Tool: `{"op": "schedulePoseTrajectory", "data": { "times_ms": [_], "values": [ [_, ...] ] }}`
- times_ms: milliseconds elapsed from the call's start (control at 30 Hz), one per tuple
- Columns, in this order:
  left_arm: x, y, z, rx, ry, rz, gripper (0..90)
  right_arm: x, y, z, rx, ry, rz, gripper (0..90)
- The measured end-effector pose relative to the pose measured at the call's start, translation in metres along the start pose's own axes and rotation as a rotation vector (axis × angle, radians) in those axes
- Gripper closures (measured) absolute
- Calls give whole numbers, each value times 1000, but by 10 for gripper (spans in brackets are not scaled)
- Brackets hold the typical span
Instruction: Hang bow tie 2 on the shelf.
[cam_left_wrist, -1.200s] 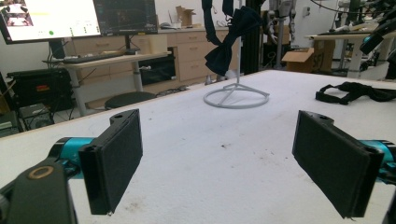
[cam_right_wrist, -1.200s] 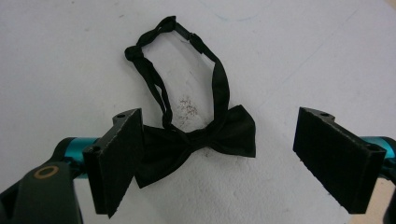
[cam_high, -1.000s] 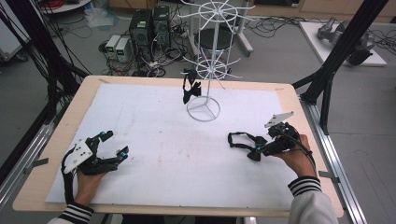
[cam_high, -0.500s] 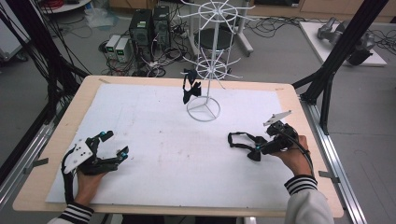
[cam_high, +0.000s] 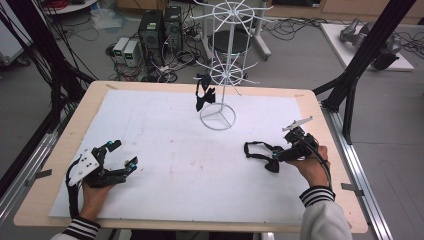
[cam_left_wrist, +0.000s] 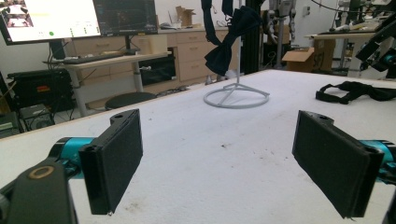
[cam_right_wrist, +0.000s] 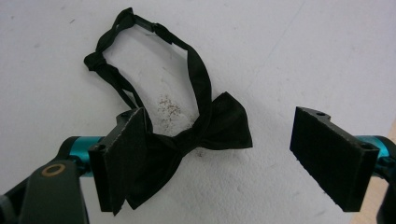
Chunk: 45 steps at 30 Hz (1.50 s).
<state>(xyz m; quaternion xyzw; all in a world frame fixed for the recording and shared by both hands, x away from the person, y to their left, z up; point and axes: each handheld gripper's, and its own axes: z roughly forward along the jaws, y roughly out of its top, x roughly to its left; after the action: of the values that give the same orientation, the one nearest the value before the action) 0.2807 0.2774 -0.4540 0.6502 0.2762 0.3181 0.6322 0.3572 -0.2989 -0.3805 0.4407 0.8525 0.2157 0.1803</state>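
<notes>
1. Right now, in the high view, the right gripper (cam_high: 280, 156) sits at the lower right of the frame on the white sheet (cam_high: 165, 145), its jaws spread wide
2. The black bow tie (cam_high: 262, 152) lies flat on the sheet just left of that gripper, its strap loop stretching toward the middle of the frame
3. In the right gripper view the bow tie (cam_right_wrist: 205, 133) fills the centre: the knot and one wing lie in the gap between the jaws, the other wing is tucked behind the left jaw at lower left, and the strap loops away toward the upper left
4. Whether the left jaw actually touches the cloth I cannot tell; the right jaw stands well apart from it
5. The left gripper (cam_high: 117, 161) rests at the lower left of the high view, jaws also spread, pinching nothing
6. A white wire stand (cam_high: 218, 95) rises at upper centre, with a second dark bow tie (cam_high: 204, 92) hanging from it
</notes>
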Motion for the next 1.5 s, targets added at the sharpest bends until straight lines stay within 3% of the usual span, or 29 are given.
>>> {"op": "schedulePoseTrajectory", "data": {
  "times_ms": [200,367,600,800,1133,1500],
  "values": [
    [0,0,0,-1,-1,-3,165,4,3,2,7,-28,92,193],
    [0,0,0,-1,-3,-5,166,5,5,5,18,-59,126,215],
    [0,0,0,-3,-3,-7,166,9,7,11,65,-113,215,227],
    [1,0,0,-4,-2,-9,166,13,7,15,73,-116,286,234],
    [1,0,0,-5,-2,-9,167,16,7,20,108,-159,344,240],
    [1,0,0,-6,-2,-11,167,17,5,23,135,-169,411,281]
  ]
}}
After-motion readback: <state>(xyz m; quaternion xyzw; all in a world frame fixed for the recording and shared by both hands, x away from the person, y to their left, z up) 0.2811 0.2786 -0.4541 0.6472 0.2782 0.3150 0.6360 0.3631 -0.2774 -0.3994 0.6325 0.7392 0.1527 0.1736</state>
